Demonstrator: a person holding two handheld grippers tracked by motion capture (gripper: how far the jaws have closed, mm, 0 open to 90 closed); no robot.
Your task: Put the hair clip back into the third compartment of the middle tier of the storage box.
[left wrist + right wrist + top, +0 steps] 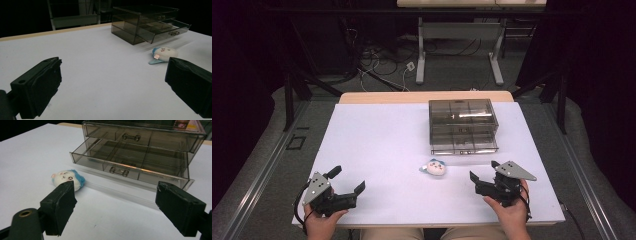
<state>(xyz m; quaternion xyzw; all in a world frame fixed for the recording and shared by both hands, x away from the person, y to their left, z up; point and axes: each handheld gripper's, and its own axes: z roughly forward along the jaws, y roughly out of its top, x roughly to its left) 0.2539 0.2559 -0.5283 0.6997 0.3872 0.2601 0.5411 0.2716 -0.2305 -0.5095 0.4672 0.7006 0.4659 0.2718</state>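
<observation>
Grippers, left [349, 179] and right [483, 170], spread-jawed and empty; plush toy [434, 167] lies at six o'clock of pulled-out bottom drawer [464, 145], presumably its destination.

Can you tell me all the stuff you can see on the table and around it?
Drawer box: one, smoky see-through plastic, far right part of the table; lower drawer pulled out, upper one shut.
Plush toy: one, white with blue, on the table just in front of the drawer box.
Table: one, white top with a wooden far edge.
Cables: several, on the floor beyond the table.
Second table: one, pale legs, farther back.
Left tool: one, black, near left corner, open, empty.
Right tool: one, black, near right, open, empty.
Hands: two, holding the tools.
</observation>
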